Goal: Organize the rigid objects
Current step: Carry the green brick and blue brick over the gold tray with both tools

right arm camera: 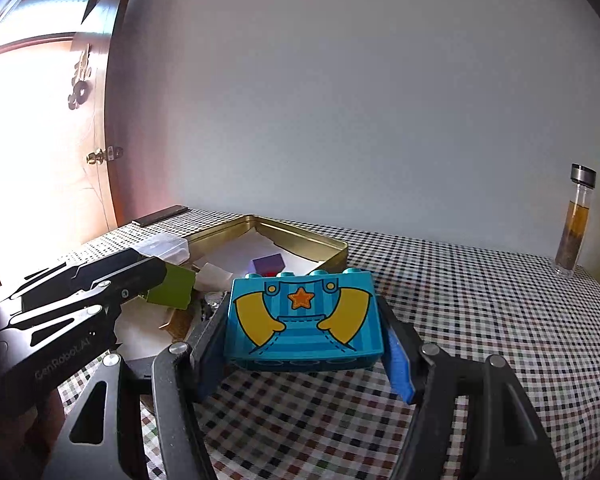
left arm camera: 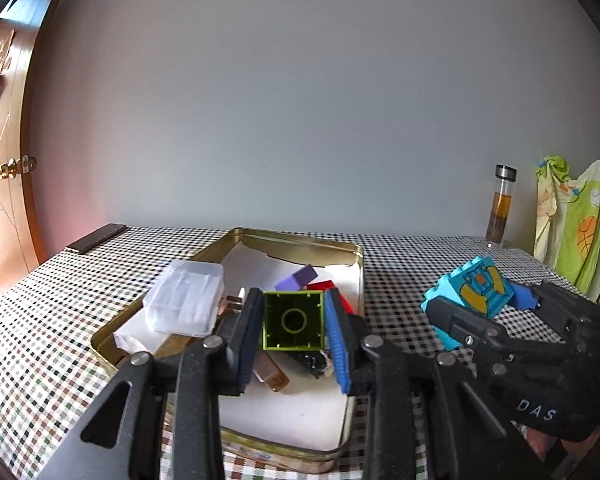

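Our left tongs (left arm camera: 294,326) clamp the green block (left arm camera: 293,321) above the gold tin (left arm camera: 356,272) — its likely destination; our right tongs (right arm camera: 306,330) clamp the blue block (right arm camera: 304,320) over the checked tabletop (right arm camera: 480,320).

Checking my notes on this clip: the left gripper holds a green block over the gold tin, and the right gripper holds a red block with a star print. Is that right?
Not quite: the block in the right gripper is blue, not red. The right wrist view shows the blue block with its orange star between the jaws. The rest stands: the left gripper holds the green block over the gold tin.
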`<state>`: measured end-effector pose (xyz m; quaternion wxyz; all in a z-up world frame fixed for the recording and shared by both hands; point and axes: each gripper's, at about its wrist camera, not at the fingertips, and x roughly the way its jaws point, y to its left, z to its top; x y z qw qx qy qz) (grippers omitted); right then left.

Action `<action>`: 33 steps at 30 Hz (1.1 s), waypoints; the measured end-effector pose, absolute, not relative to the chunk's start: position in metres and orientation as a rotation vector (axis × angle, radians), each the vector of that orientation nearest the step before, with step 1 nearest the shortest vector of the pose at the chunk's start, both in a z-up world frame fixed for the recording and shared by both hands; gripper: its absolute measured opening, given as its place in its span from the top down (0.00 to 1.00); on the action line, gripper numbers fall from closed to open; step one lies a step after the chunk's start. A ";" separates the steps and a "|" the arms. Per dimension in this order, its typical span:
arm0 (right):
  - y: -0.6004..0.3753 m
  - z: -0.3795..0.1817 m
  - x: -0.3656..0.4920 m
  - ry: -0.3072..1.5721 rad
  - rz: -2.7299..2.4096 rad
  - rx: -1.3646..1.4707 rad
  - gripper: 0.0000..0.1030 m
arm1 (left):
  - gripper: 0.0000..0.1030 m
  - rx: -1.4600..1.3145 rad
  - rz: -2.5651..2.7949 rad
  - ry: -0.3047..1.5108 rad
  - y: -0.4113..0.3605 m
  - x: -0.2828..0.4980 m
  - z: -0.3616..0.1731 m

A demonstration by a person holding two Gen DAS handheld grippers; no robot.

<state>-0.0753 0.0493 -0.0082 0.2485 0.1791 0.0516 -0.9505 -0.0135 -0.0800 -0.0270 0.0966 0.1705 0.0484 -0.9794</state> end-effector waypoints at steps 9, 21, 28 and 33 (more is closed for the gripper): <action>0.031 -0.009 -0.071 0.168 -2.558 0.478 0.34 | 0.71 0.506 -2.874 0.157 -0.092 -0.010 -0.028; 0.015 -0.008 -0.067 0.194 -2.522 0.469 0.34 | 0.71 0.540 -2.818 0.185 -0.113 -0.012 -0.030; -0.001 -0.009 -0.062 0.233 -2.497 0.458 0.34 | 0.71 0.542 -2.785 0.193 -0.126 -0.010 -0.032; -0.008 -0.010 -0.062 0.239 -2.485 0.452 0.34 | 0.71 0.539 -2.770 0.209 -0.137 -0.009 -0.032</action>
